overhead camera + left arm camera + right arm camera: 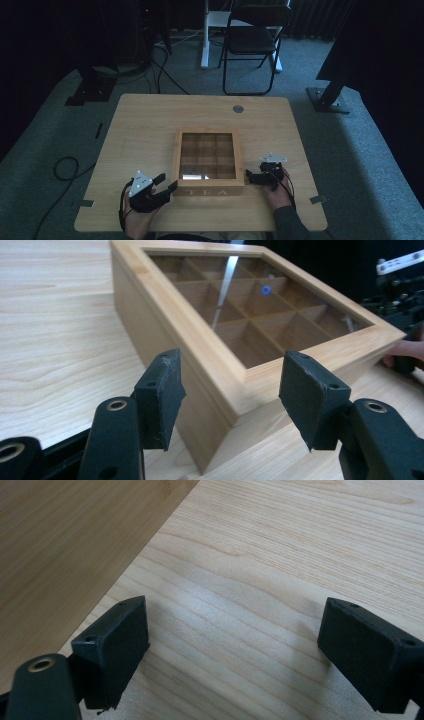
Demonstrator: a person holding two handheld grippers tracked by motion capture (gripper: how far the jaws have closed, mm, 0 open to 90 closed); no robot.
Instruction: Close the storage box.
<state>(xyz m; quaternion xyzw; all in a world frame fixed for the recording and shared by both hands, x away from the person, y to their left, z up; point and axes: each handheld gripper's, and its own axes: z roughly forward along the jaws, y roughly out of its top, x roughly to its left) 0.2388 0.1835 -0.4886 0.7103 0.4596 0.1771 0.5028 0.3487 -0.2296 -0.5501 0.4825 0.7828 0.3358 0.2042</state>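
A closed wooden tea box [208, 191] with a glass lid and "TEA" on its front wall stands near the table's front edge. Through the glass I see several bare compartments [250, 320]. My left gripper [166, 182] is open at the box's front left corner; in the left gripper view [230, 360] that corner sits just beyond the wide jaws and no pad touches it. My right gripper [250, 177] is open beside the box's right wall [65, 545]. In the right gripper view [234, 607] bare table lies between its jaws.
The light wooden table [150, 130] has a round grey grommet [238, 108] near its far edge. A black folding chair [252, 40] stands behind the table. A cable loop [65, 167] lies on the carpet at the left.
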